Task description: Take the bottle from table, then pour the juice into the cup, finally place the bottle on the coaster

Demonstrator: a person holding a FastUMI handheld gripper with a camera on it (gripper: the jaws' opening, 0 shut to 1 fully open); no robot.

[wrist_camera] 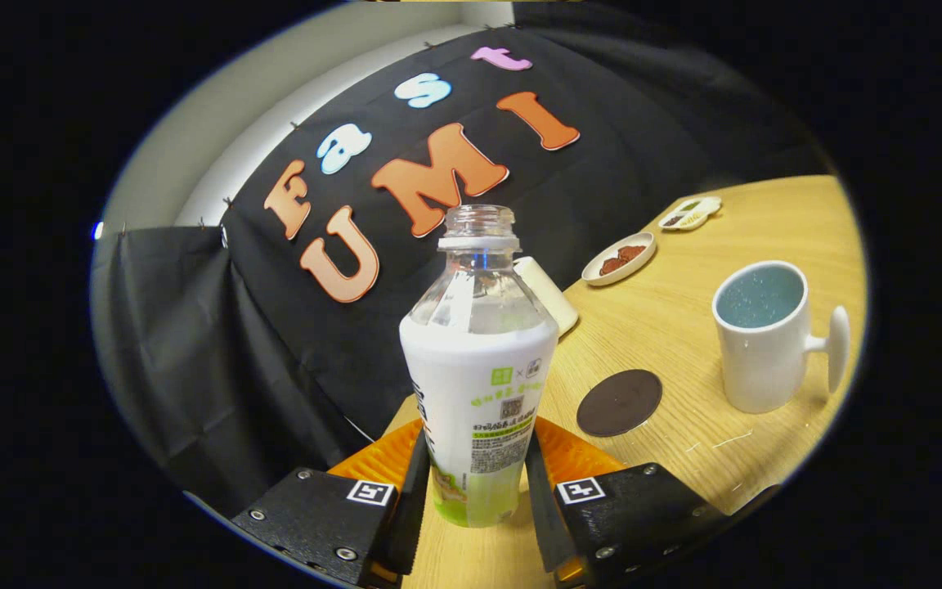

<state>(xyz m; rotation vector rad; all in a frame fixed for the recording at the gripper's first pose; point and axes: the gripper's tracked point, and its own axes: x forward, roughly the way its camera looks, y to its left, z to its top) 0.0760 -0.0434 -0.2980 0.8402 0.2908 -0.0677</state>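
A clear uncapped bottle (477, 360) with a white and green label stands upright between my fingers, and my gripper (475, 483) is shut on its lower part. Whether its base rests on the wooden table (684, 327) cannot be told. Beyond the fingers to the right lies a dark round coaster (619, 402). Further right stands a white cup (765, 335) with a blue inside, handle pointing right, holding what looks like liquid.
Behind the bottle lies a white oblong object (549, 293). A small white dish (620, 258) with brown food sits further back, and a divided dish (690, 213) lies beyond it. The black cloth wall runs along the table's far side.
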